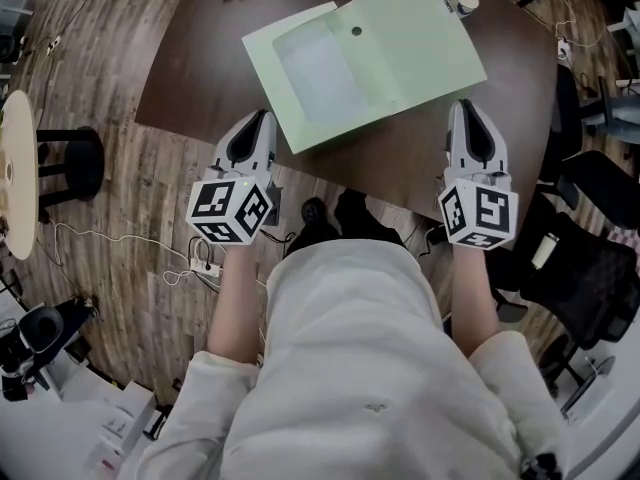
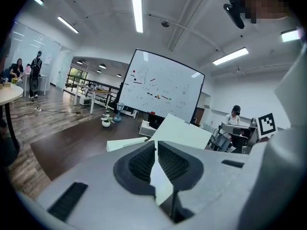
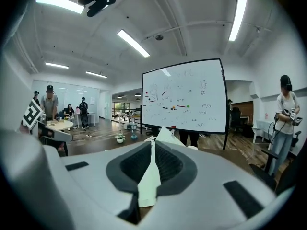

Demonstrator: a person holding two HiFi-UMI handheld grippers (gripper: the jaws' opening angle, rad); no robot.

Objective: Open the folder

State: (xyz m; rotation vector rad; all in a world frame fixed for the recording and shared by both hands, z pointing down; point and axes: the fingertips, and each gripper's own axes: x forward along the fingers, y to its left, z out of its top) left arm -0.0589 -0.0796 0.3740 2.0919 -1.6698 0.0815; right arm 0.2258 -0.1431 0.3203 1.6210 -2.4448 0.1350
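So, the pale green folder (image 1: 400, 38) is found on the dark table (image 1: 200, 58), close to its near edge, with one panel tilted up off the tabletop. The left claw (image 1: 264, 118) is clenched on a thin edge of the folder at its left side. The right claw (image 1: 466, 108) is clamped the same way on the right side. A clear pocket and a round hole are seen on the upturned face.

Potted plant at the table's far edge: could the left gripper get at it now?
Likely not yet. The table toward the potted plant is bare, but the left gripper is shut on the folder, so it must let go first.
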